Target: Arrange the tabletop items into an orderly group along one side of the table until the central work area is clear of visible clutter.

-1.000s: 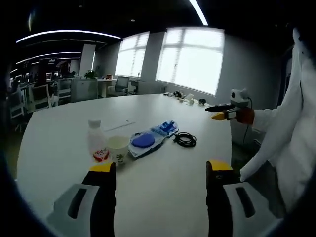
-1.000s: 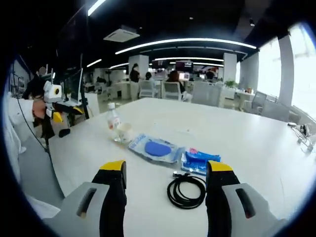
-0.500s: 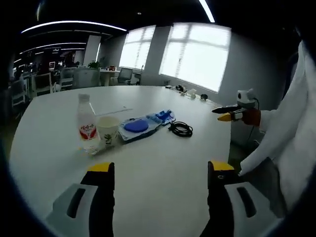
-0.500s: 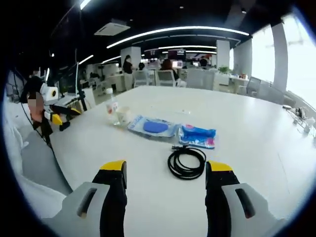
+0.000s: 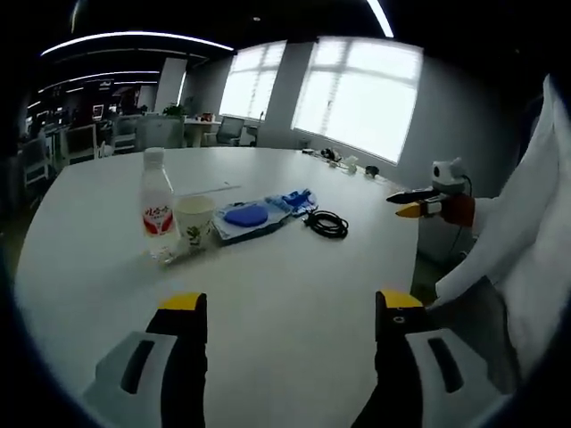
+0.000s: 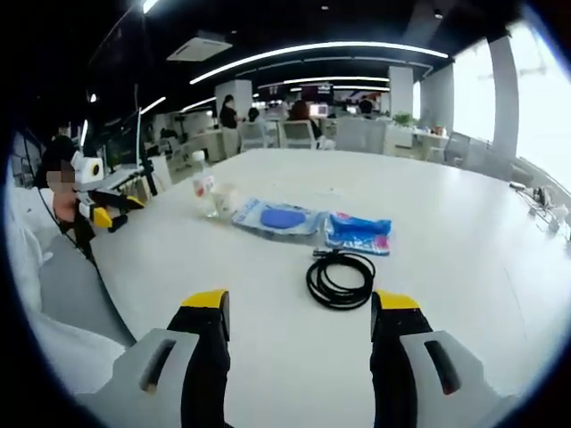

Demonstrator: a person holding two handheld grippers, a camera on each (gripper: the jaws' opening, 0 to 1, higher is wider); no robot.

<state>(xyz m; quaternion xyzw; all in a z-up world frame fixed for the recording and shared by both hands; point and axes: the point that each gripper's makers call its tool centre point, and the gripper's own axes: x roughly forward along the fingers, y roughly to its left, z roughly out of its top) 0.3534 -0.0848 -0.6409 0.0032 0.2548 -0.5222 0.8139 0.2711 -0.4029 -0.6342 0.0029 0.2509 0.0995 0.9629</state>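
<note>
On the white round table (image 5: 285,285) stand a clear bottle with a red label (image 5: 157,217) and a paper cup (image 5: 194,220) beside it. Right of them lie a packet with a blue oval (image 5: 245,217), a blue wipes packet (image 5: 295,200) and a coiled black cable (image 5: 326,224). My left gripper (image 5: 290,312) is open over the near table edge, well short of them. The right gripper (image 6: 299,312) is open too, with the cable (image 6: 340,276) just beyond its jaws, then the wipes packet (image 6: 359,234), blue-oval packet (image 6: 280,218), cup (image 6: 223,201) and bottle (image 6: 204,186).
The other gripper (image 5: 419,203) shows at the right of the left gripper view, held by a person in a white sleeve (image 5: 517,232). Small items (image 5: 343,163) lie at the far table edge. Office desks and chairs (image 6: 303,138) stand behind.
Both views have shifted a little as the hands moved; the items sit slightly farther along in each view. The items have not moved and both grippers stay open.
</note>
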